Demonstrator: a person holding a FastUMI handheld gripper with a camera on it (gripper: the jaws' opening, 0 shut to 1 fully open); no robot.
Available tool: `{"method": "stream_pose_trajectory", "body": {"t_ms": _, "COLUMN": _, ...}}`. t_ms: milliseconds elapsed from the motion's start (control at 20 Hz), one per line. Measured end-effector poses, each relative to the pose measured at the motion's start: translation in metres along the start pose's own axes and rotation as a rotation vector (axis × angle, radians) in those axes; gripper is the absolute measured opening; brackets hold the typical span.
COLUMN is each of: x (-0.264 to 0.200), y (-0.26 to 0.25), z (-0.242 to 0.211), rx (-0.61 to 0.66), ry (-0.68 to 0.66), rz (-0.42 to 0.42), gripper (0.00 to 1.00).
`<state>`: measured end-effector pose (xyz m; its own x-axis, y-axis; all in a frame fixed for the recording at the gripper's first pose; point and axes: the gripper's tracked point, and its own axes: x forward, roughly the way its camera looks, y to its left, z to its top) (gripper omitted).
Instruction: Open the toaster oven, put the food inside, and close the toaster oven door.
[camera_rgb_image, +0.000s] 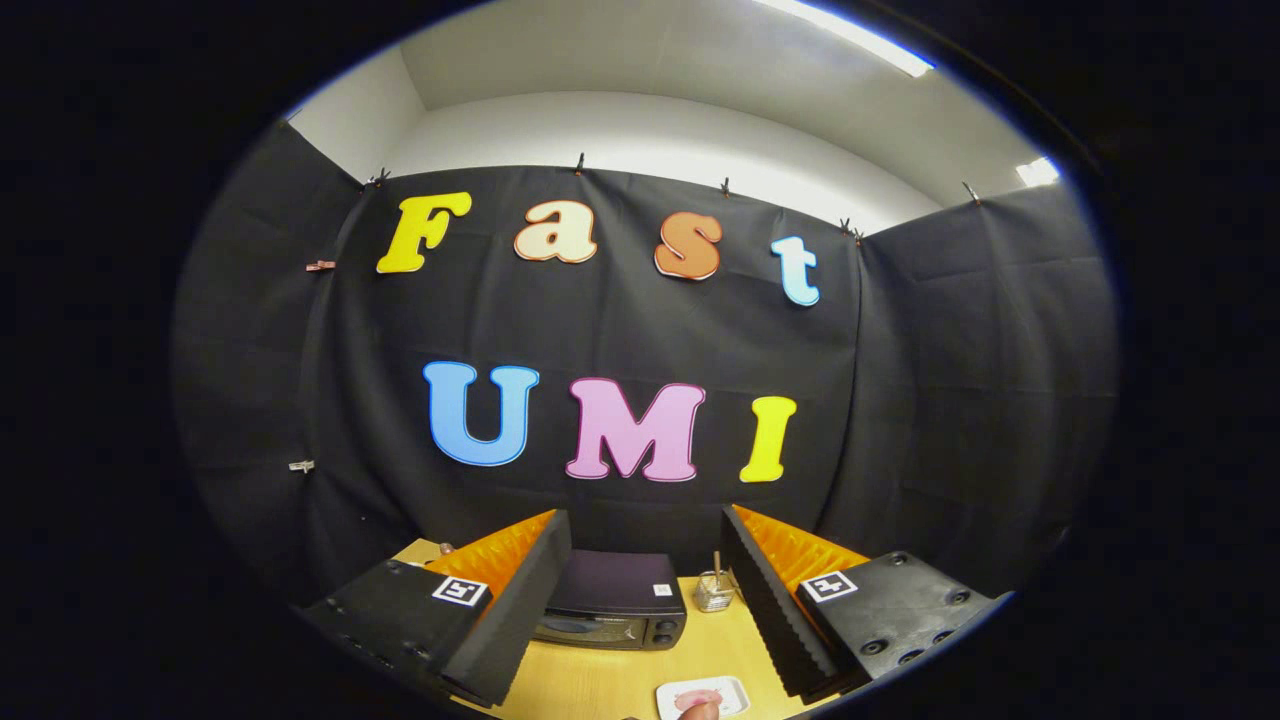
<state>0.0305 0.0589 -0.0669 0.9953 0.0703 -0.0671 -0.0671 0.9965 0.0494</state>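
A black toaster oven (612, 600) sits on the wooden table (590, 680) against the back cloth wall, its glass door shut, its knobs on the right side of its front. It lies beyond my fingers, seen in the gap between them. My gripper (640, 600) is held high above the table, open wide, with nothing between its fingers. Below the fingers, near the table's front, a small white plate (702, 695) holds a pinkish piece of food (697, 706).
A small clear glass holder (714, 590) with a stick in it stands just right of the oven. The black cloth wall closes the booth behind and to both sides. Bare table lies between the oven and the plate.
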Motion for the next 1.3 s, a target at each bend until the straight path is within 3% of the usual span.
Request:
{"method": "stream_pose_trajectory", "body": {"t_ms": 400, "x": 0.069, "y": 0.045, "z": -0.118, "rx": 0.092, "ry": 0.141, "rz": 0.059, "gripper": 0.98}}
{"method": "stream_pose_trajectory", "body": {"t_ms": 650, "x": 0.115, "y": 0.069, "z": -0.218, "rx": 0.043, "ry": 0.26, "rz": 0.088, "gripper": 0.98}}
{"method": "stream_pose_trajectory", "body": {"t_ms": 900, "x": 0.149, "y": 0.081, "z": -0.308, "rx": 0.079, "ry": 0.426, "rz": 0.078, "gripper": 0.99}}
{"method": "stream_pose_trajectory", "body": {"t_ms": 1300, "x": 0.18, "y": 0.088, "z": -0.365, "rx": 0.062, "ry": 0.526, "rz": 0.075, "gripper": 0.99}}
